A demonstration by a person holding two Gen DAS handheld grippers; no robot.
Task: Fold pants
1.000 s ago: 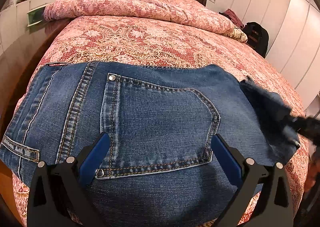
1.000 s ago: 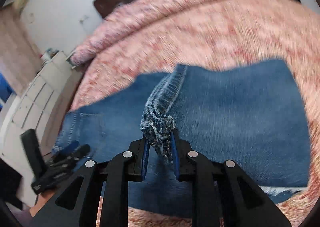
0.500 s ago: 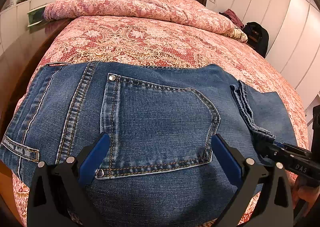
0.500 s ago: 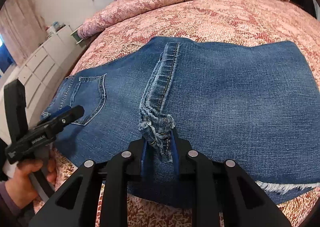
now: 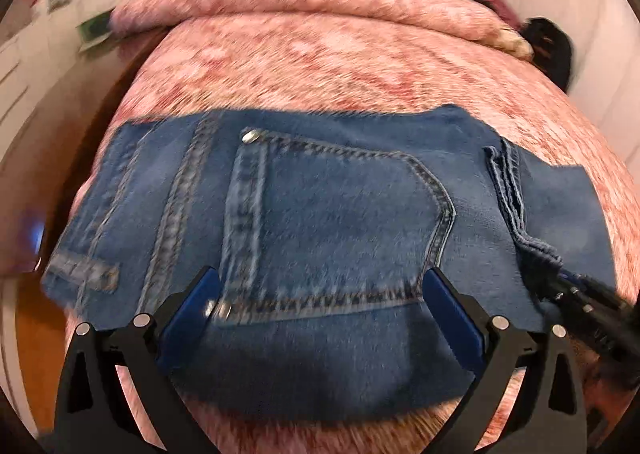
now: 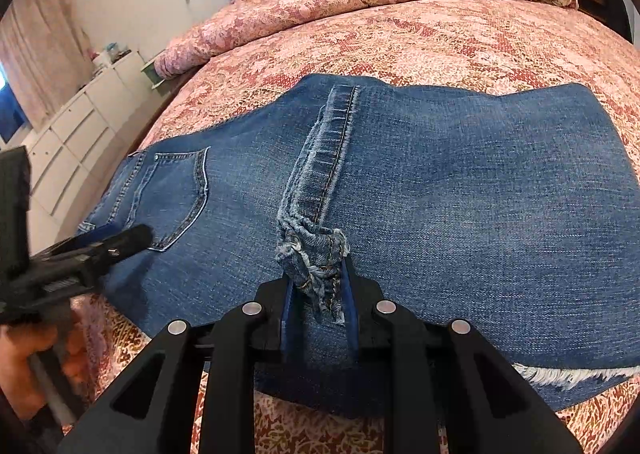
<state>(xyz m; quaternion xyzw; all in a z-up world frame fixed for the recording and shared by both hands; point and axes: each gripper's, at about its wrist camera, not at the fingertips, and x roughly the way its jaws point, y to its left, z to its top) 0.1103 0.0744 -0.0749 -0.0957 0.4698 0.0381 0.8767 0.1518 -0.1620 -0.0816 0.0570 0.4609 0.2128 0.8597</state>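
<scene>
On the bed (image 6: 460,38), the right gripper (image 6: 318,294), pinching the hem (image 6: 316,254), has laid it onto the jeans (image 6: 480,194); left gripper (image 5: 320,310) spread; fold landed

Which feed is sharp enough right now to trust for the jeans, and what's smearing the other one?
Right wrist view: sharp, evenly lit; the weave of the jeans and the frayed hem held in the right gripper read clearly, with only fisheye bending at the edges. Left wrist view: motion blur smears the back pocket stitching and the bedspread; the open left gripper stays crisper.
</scene>
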